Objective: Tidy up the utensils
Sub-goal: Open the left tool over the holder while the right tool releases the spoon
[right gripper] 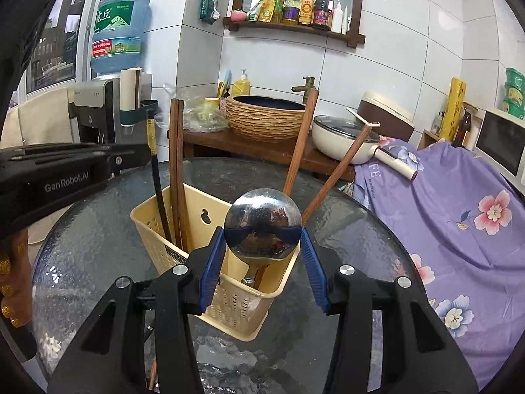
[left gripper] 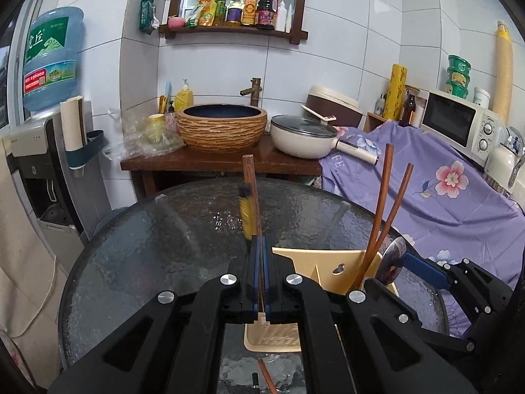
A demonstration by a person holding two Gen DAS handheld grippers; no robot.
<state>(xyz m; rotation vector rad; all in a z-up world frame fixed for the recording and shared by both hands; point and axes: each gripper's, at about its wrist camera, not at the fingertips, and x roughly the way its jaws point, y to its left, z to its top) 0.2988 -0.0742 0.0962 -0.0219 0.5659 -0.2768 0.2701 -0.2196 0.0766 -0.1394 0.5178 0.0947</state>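
Note:
A cream plastic utensil basket (right gripper: 183, 229) stands on the round glass table (right gripper: 361, 262); it also shows in the left wrist view (left gripper: 325, 266). My left gripper (left gripper: 260, 262) is shut on upright chopsticks (left gripper: 251, 190), a wooden pair and a black-and-yellow one, their lower ends in the basket's left side (right gripper: 175, 170). My right gripper (right gripper: 262, 249) holds the bowl of a steel spoon (right gripper: 262, 223) between its blue pads (right gripper: 210, 269), the handle down in the basket. Two more wooden chopsticks (right gripper: 300, 144) lean out of the basket's right side.
One wooden chopstick (left gripper: 267, 376) and a dark utensil lie on the glass near the front edge. Behind the table are a wooden counter with a basin (left gripper: 223, 124) and a pan (left gripper: 302, 134). A purple floral cloth (right gripper: 459, 213) covers furniture on the right. A water dispenser (left gripper: 49, 151) stands at the left.

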